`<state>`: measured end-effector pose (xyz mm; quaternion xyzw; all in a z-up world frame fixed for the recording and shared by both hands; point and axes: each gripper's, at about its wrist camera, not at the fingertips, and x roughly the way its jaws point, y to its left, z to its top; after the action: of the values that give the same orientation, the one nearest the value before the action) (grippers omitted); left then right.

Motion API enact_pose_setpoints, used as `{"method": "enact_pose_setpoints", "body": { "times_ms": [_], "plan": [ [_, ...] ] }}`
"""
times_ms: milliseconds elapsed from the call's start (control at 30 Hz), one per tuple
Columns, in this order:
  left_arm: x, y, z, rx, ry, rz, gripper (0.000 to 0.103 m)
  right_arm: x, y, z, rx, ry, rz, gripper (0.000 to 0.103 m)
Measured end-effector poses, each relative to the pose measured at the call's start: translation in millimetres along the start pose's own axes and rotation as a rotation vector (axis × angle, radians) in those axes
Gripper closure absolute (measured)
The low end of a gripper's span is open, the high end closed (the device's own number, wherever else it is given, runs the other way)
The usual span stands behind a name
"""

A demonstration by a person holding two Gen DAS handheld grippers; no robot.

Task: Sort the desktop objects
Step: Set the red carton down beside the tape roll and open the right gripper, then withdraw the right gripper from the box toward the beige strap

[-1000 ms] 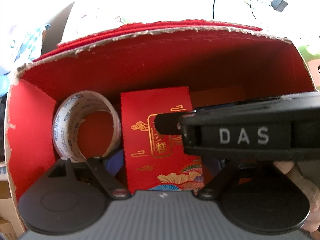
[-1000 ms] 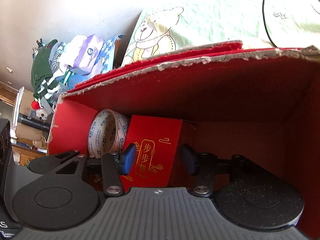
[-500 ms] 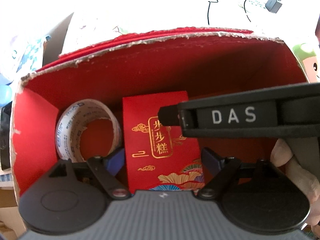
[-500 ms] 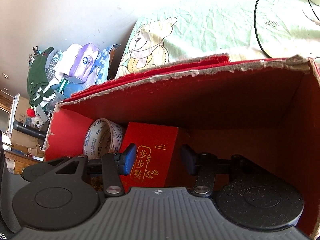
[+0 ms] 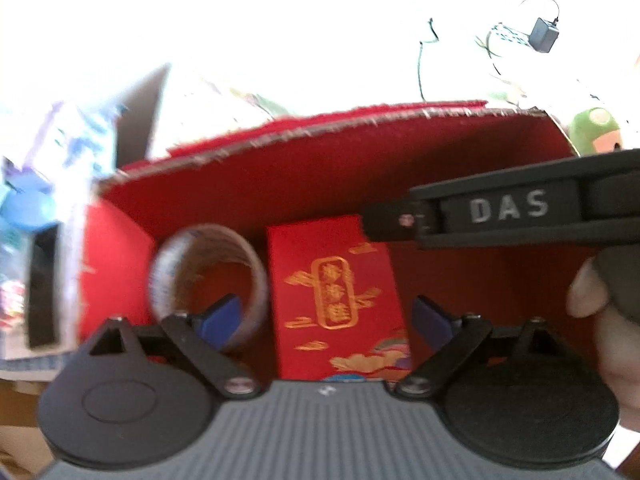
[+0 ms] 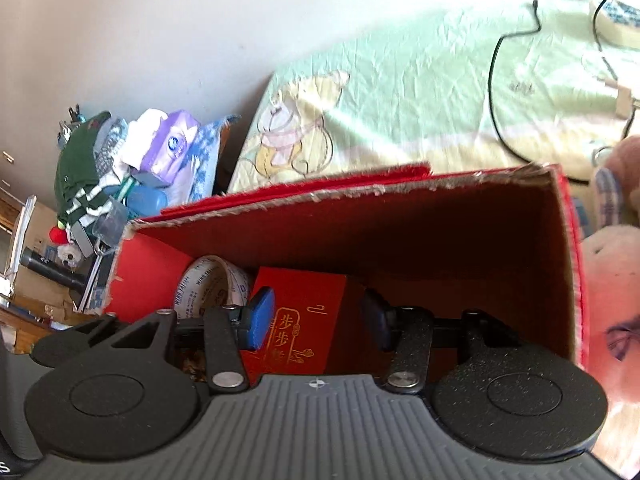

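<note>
Between my two rigs, both fingers spread wide: the left hand-held gripper point(image 5: 326, 316) and right hand-held gripper point(image 6: 318, 320) each hold nothing. Past them the red gift pack point(image 5: 340, 304) stands inside the red box point(image 6: 400, 232), tape roll point(image 5: 206, 280) to its left. I'd guess that drop's finished; next means backing out and hunting another item.

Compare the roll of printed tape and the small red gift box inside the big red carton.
The white roll of printed tape is a hollow ring standing on edge; the small red gift box with gold lettering is a solid rectangular block standing upright. The tape is pale with blue print; the box is red and gold. Both sit side by side inside the large red cardboard carton.
</note>
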<state>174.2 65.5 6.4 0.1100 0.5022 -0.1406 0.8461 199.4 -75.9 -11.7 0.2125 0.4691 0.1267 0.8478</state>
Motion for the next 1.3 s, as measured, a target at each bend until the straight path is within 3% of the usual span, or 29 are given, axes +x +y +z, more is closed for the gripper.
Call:
{"method": "enact_pose_setpoints", "body": {
  "times_ms": [267,667,1033,1300],
  "plan": [
    [-21.8,13.4,-3.1,-0.047,-0.046,0.076,0.01,-24.1,0.3,-16.6,-0.012,-0.076,0.006,0.05],
    [-46.1,1.2,-25.7,-0.086,-0.109,0.205,0.012,-64.6,19.6,-45.9,-0.124,-0.179,0.035,0.05],
    [-65.9,-7.9,-45.3,-0.195,-0.094,0.217,0.011,-108.5,20.8,-73.6,-0.188,-0.24,0.108,0.05],
    [-97.7,-20.5,-69.5,-0.252,-0.148,0.23,0.011,-141.7,8.2,-98.0,-0.193,-0.256,0.205,0.05]
  ]
}}
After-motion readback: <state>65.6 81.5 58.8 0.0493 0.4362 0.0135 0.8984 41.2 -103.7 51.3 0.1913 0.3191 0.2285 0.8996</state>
